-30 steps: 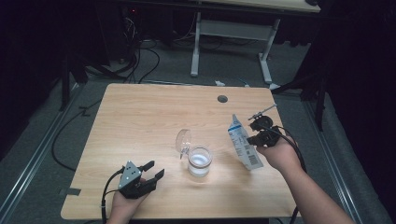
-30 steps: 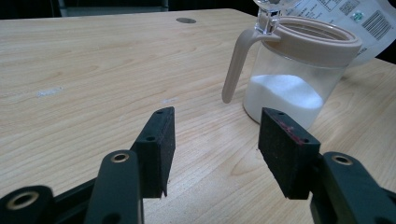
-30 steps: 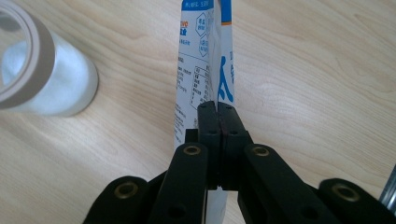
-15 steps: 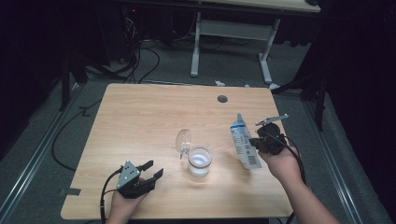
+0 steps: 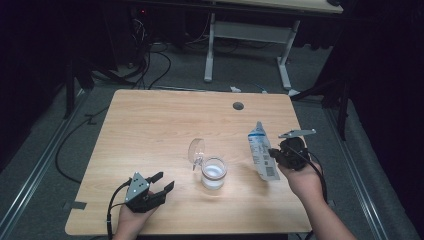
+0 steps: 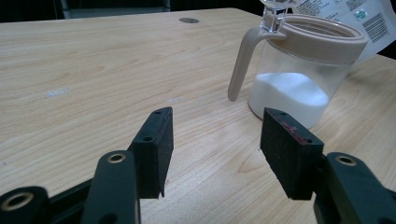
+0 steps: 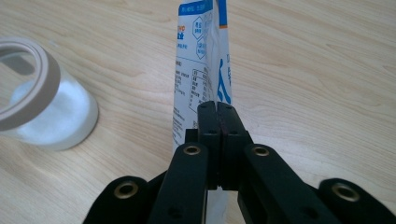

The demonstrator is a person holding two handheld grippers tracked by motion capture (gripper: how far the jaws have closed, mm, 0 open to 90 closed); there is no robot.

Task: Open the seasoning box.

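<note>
A glass jar (image 5: 213, 173) with a beige rim, a beige handle and a raised clear lid stands at the table's middle front, part full of white powder. My right gripper (image 5: 273, 155) is shut on a white and blue printed pouch (image 5: 261, 155), held nearly upright just right of the jar. In the right gripper view the jaws (image 7: 218, 112) pinch the pouch (image 7: 201, 60), with the jar (image 7: 42, 112) at the left. My left gripper (image 5: 159, 182) rests open at the front left. Its view shows nothing between the pads (image 6: 224, 135), with the jar (image 6: 299, 70) ahead to the right.
The wooden table (image 5: 150, 125) has a round cable hole (image 5: 238, 106) near its far edge. Behind it stands a white desk frame (image 5: 245, 45), and cables lie on the dark floor. The table's left half is bare wood.
My right hand has shifted a little to the right and nearer with the pouch, which now stands more upright. The left gripper and the jar stay put.
</note>
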